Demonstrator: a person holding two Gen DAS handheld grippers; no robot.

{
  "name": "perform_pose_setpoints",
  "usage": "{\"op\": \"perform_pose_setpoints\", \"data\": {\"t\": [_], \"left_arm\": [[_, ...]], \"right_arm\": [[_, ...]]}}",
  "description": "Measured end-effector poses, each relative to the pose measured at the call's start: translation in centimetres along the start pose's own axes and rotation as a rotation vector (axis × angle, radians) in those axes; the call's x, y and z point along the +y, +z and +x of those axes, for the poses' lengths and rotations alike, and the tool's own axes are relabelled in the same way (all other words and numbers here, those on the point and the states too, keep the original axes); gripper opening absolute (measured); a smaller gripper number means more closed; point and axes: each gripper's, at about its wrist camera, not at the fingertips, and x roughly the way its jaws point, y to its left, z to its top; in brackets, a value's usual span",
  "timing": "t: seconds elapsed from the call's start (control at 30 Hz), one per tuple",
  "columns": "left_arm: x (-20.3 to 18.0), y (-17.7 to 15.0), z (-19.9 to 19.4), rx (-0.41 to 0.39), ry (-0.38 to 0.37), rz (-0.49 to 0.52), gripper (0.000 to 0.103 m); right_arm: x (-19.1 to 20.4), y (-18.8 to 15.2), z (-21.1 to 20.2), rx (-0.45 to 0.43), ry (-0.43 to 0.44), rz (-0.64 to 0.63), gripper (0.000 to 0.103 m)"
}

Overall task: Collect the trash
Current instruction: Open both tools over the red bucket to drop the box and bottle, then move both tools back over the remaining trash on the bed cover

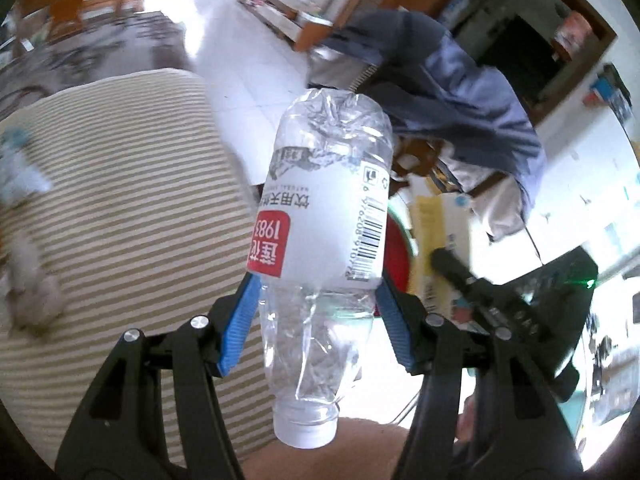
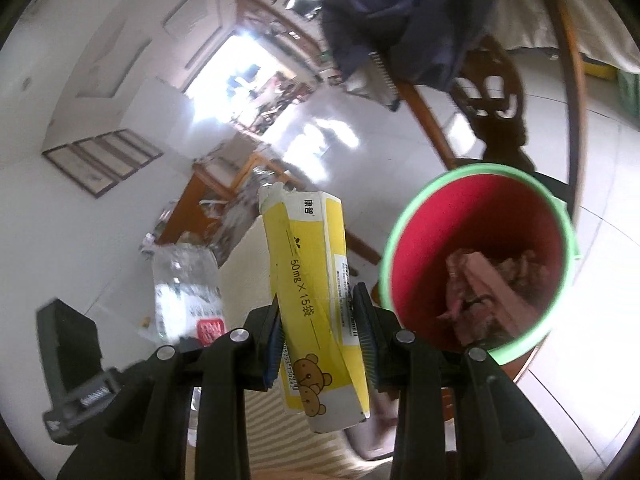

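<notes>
Left wrist view, left to right. Striped cloth (image 1: pixel 120 184) fills the left half of the frame, likely a cushion or bedding; something pale lies blurred at its left edge, too smeared to name. At centre, my left fingers (image 1: pixel 316 320) are clamped on a crumpled clear water bottle (image 1: pixel 324 216), blue pads pressing its soft waist just below the label. It hangs cap-down toward the lens, base pointing away. I'd say the grip sits there because the crushed middle gives the pads something to bite. Right of the bottle, a sliver of the red bin shows, then the yellow box and my other gripper's black frame. Dark blue clothing (image 1: pixel 448 92) drapes over a chair in the upper right.

Right wrist view, left to right. The bottle shows at lower left, blurred. At centre, my right fingers (image 2: pixel 318 336) are pinched on a flattened yellow medicine box (image 2: pixel 312 280) across its narrow width, torn end up and away from me. Just right of it, the red bin (image 2: pixel 404 240) with its green rim gapes open, scraps already inside.

Both pieces are carried near the bin's mouth; neither is over it yet, by my judgement.
</notes>
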Motion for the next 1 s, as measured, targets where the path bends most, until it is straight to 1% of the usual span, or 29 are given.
{"op": "perform_pose_setpoints", "data": {"t": [0.1, 0.17, 0.2, 0.23, 0.27, 0.3, 0.4, 0.47, 0.6, 0.67, 0.7, 0.73, 0.8, 0.83, 0.9, 0.93, 1.0], "left_arm": [[-2.3, 0.9, 2.3, 0.041, -0.025, 0.046, 0.056], [-3.3, 1.2, 3.4, 0.061, -0.033, 0.065, 0.058], [-3.9, 1.5, 4.3, 0.073, -0.035, 0.073, 0.065], [-4.2, 1.7, 4.8, 0.075, -0.038, 0.077, 0.074], [-4.4, 1.7, 5.0, 0.074, -0.036, 0.078, 0.077], [-4.6, 1.7, 5.3, 0.073, -0.031, 0.076, 0.079], [-4.3, 1.2, 5.1, 0.069, -0.057, 0.060, 0.079], [-3.2, 0.6, 4.2, 0.048, -0.036, 0.046, 0.079], [0.2, -0.5, 1.3, -0.011, 0.010, -0.005, 0.079], [2.3, -1.2, -0.8, -0.060, 0.052, -0.028, 0.079], [3.8, -1.8, -2.3, -0.094, 0.089, -0.041, 0.079], [5.1, -2.3, -3.6, -0.120, 0.125, -0.055, 0.079], [7.6, -3.4, -5.7, -0.158, 0.180, -0.088, 0.079], [9.5, -4.3, -7.2, -0.183, 0.225, -0.118, 0.079], [12.5, -5.7, -9.4, -0.213, 0.291, -0.169, 0.079], [14.8, -6.8, -10.8, -0.227, 0.331, -0.215, 0.079], [17.3, -8.2, -12.3, -0.241, 0.374, -0.269, 0.079]], "right_arm": [[-1.6, 0.2, -0.3, -0.026, -0.055, 0.030, 0.033], [-2.6, 0.2, -0.5, -0.055, -0.087, 0.052, 0.034], [-3.1, 0.2, -0.7, -0.081, -0.106, 0.064, 0.036], [-3.4, 0.2, -0.7, -0.098, -0.120, 0.071, 0.040], [-3.8, 0.2, -0.7, -0.112, -0.141, 0.084, 0.056], [-4.2, 0.2, -0.6, -0.113, -0.156, 0.094, 0.065], [-4.6, 0.1, -0.4, -0.093, -0.173, 0.090, 0.065], [-3.8, -0.1, -0.4, -0.086, -0.189, 0.048, 0.065], [-1.2, -0.4, -0.1, -0.065, -0.171, -0.019, 0.065], [1.2, -0.5, 0.3, -0.047, -0.160, -0.087, 0.065], [2.1, -0.5, 0.4, -0.041, -0.153, -0.113, 0.065], [3.8, -0.9, 0.6, -0.028, -0.139, -0.162, 0.065], [6.1, -1.4, 1.1, -0.003, -0.122, -0.222, 0.065], [7.7, -1.8, 1.5, 0.016, -0.107, -0.262, 0.065], [10.2, -2.7, 2.4, 0.063, -0.091, -0.334, 0.068], [11.9, -3.4, 3.2, 0.099, -0.090, -0.390, 0.068], [14.1, -4.4, 4.2, 0.146, -0.089, -0.464, 0.069]]}}
